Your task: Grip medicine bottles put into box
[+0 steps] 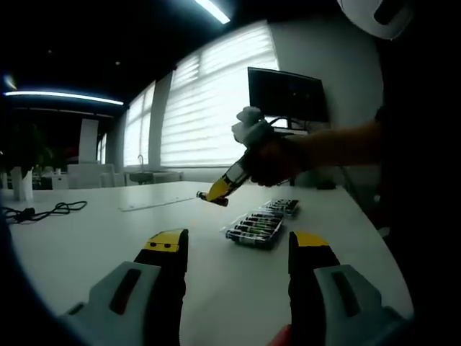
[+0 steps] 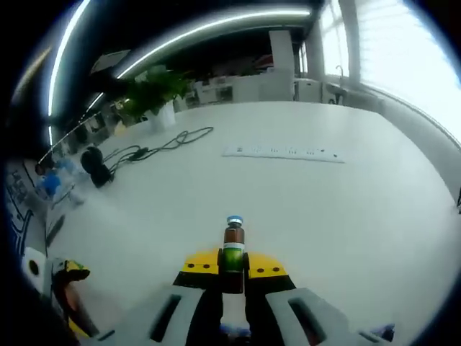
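Clamped between the yellow-tipped jaws of the right gripper (image 2: 233, 277) is a small brown medicine bottle (image 2: 233, 249) with a green label and a pale blue cap, standing up out of the jaws above the white table (image 2: 346, 209). From the left gripper view you can see that same gripper, held in a person's hand (image 1: 277, 160), hanging over the table just above and behind the clear box (image 1: 261, 225), its tip pointing down toward the tabletop. That box lies on the table with a row of dark, green-labelled bottles already lying side by side in it, so a good part of the packing looks done; how many slots are left I can't make out. The left gripper (image 1: 239, 249) has its jaws spread wide and carries nothing, hovering short of the box. What seems to remain is lowering the held bottle into a free slot. Farther off lie a black cable (image 2: 155, 146), a potted plant (image 2: 155, 97) and a flat white strip (image 2: 282, 152).
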`<state>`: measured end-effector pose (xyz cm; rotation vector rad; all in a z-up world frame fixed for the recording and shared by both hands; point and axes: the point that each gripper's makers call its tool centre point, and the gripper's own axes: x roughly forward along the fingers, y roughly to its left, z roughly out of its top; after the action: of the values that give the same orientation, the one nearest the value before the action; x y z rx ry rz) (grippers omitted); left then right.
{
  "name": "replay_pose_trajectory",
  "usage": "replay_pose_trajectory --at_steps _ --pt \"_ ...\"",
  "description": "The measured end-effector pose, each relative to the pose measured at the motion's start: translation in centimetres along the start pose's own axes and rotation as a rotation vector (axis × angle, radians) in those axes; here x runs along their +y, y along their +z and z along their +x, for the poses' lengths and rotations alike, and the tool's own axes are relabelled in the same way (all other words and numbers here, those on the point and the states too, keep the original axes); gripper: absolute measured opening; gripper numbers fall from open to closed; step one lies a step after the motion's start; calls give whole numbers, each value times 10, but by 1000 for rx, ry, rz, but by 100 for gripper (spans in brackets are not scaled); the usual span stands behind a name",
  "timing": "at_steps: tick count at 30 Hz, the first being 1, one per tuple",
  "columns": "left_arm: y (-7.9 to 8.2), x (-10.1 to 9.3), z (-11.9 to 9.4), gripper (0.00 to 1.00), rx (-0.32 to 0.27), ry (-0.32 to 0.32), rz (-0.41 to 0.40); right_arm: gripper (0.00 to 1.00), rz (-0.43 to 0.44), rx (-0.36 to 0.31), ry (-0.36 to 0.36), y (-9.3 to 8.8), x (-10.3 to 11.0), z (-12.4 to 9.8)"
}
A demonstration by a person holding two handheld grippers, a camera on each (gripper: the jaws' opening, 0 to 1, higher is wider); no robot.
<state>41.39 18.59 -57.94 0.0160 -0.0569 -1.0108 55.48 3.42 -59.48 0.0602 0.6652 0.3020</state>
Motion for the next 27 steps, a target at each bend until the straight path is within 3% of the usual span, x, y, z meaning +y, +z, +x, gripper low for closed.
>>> replay_pose_trajectory --at_steps 7,14,27 --pt "-4 1 2 49 18 4 8 7 69 -80 -14 -2 -19 -30" --pt "-5 2 2 48 27 11 14 7 82 -105 -74 -15 -36 -51" --pt "-4 2 2 48 22 4 8 7 78 -55 -159 -53 -52 -86"
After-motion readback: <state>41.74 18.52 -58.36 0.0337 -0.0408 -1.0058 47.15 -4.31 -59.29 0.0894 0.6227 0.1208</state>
